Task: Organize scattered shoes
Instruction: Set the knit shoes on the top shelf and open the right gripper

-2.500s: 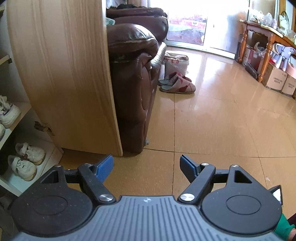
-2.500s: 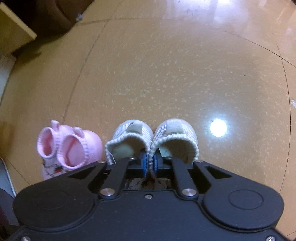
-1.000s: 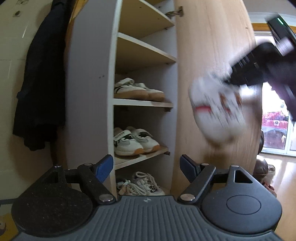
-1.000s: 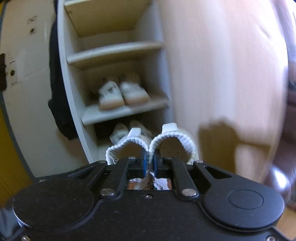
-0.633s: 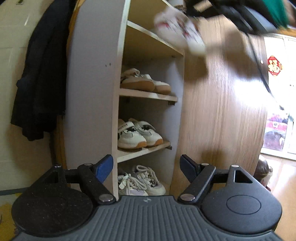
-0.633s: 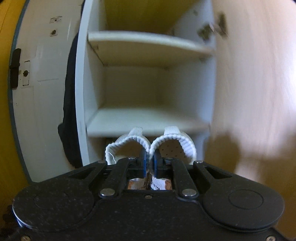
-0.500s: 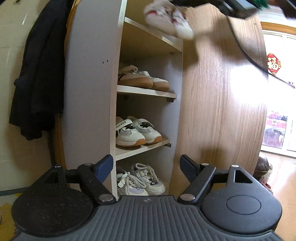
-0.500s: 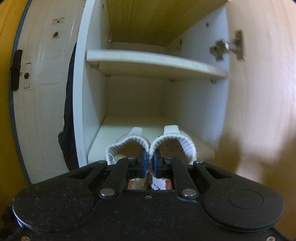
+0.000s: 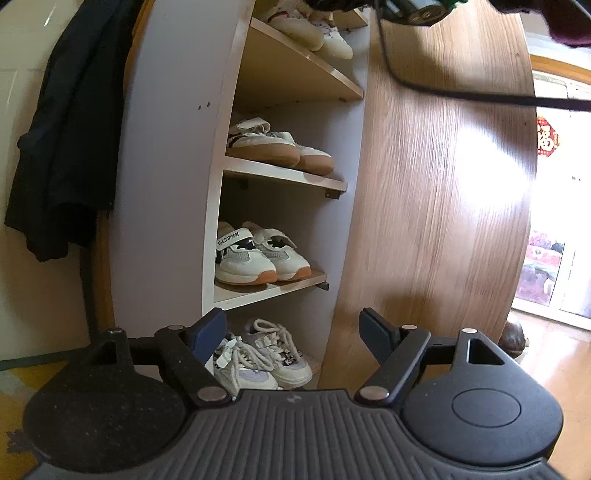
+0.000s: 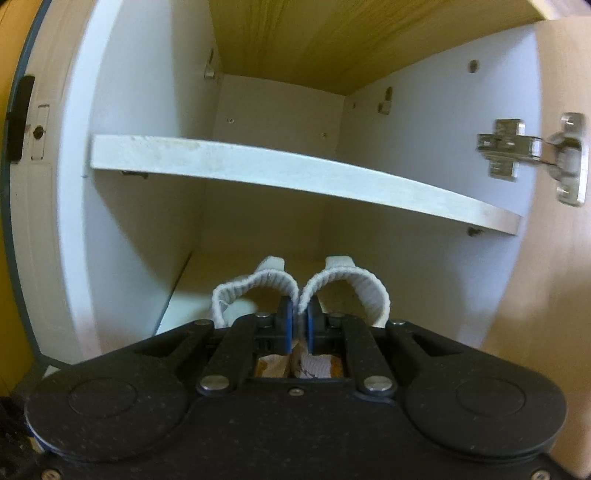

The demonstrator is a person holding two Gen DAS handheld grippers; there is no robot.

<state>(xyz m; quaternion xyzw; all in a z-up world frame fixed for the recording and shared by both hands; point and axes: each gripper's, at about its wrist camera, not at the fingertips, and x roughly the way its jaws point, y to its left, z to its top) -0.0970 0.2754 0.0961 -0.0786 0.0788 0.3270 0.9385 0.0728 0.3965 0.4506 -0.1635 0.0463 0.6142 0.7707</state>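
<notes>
— Where is the pair of small white knit-collared shoes (image 10: 303, 291)?

— Pinched in the right tool (image 10: 299, 325). Its blue pads (image 10: 284, 325) are closed on the two inner collars, pressed together, with the toes pointing away from the tool into the open white shoe cabinet (image 10: 147, 184). The shoes sit over the pale shelf board directly ahead of the tool, just under the white upper shelf (image 10: 295, 173). Whether the soles touch the board cannot be told from that view. From the left wrist view the same pair (image 9: 314, 33) shows on the top visible shelf, soles resting along it.

— And the left tool (image 9: 293, 332)?

— Spread wide, holding nothing, low before the cabinet. Beyond its fingers are three more pairs: white lace-up sneakers (image 9: 262, 358) on the bottom, white strap sneakers with tan soles (image 9: 258, 254) above them, and white-and-black gum-soled sneakers (image 9: 273, 147) higher up. The wood-grain cabinet door (image 9: 443, 184) stands open to the right of the tool; a black coat (image 9: 62, 129) hangs to its left.
</notes>
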